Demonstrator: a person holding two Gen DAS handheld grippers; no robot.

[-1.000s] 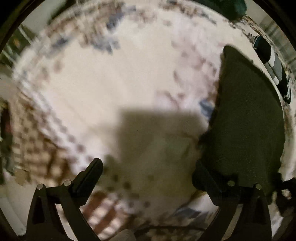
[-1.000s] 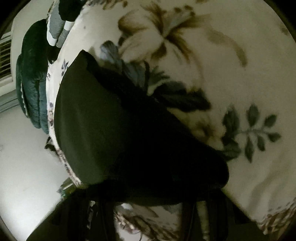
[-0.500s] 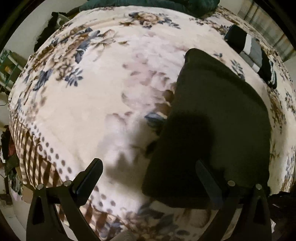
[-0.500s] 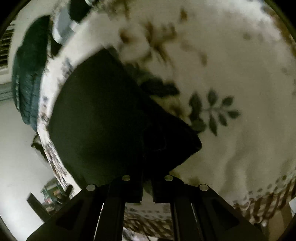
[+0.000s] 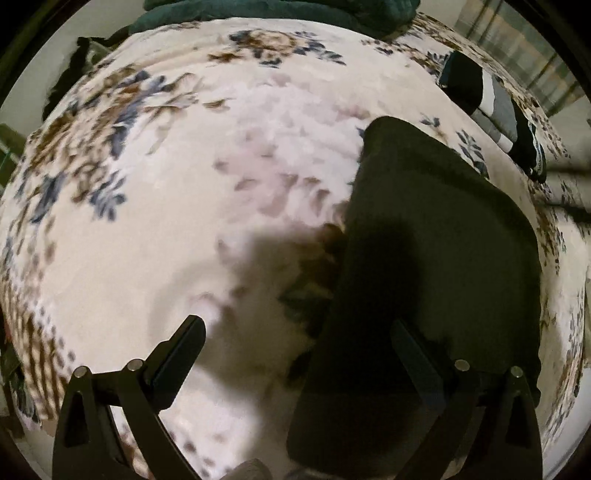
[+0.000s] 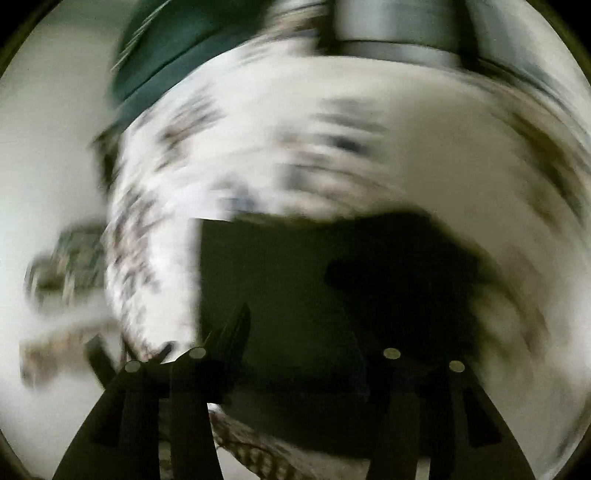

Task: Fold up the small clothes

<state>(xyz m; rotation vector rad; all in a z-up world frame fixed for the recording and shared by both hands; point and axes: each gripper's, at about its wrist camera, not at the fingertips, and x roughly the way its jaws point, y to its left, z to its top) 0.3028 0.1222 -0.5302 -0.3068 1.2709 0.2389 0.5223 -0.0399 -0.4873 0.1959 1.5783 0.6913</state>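
Fingers point(image 5: 184, 350) of the left gripper point(image 5: 299, 350) stand wide apart, holding nothing. One finger hangs over the pale floral blanket point(image 5: 221, 166), the other over the near left part of the dark folded garment point(image 5: 436, 266). Whether that finger touches the cloth cannot be told. The gripper's shadow falls across the blanket and onto the garment's left edge.

On the right gripper point(image 6: 303, 343), the fingers point(image 6: 236, 332) are also spread, with nothing between them. They show only as dark shapes low in a heavily blurred right wrist view, and both sit over the dark garment point(image 6: 277, 288); contact cannot be judged there either.

The garment lies flat on the bed as a rough rectangle with rounded corners, its surface smooth and unwrinkled in the left wrist view. It sits toward the right side of the blanket, its near end under the left gripper and its far corner pointing up the bed.

Beyond it, well apart near the far right edge of the bed, lies a folded piece in black, white and grey stripes point(image 5: 495, 107). At the head of the bed a dark green cover or pillow point(image 5: 295, 14) runs along the top. The blanket carries blue and brown flowers, with a brown checked border at its left edge.
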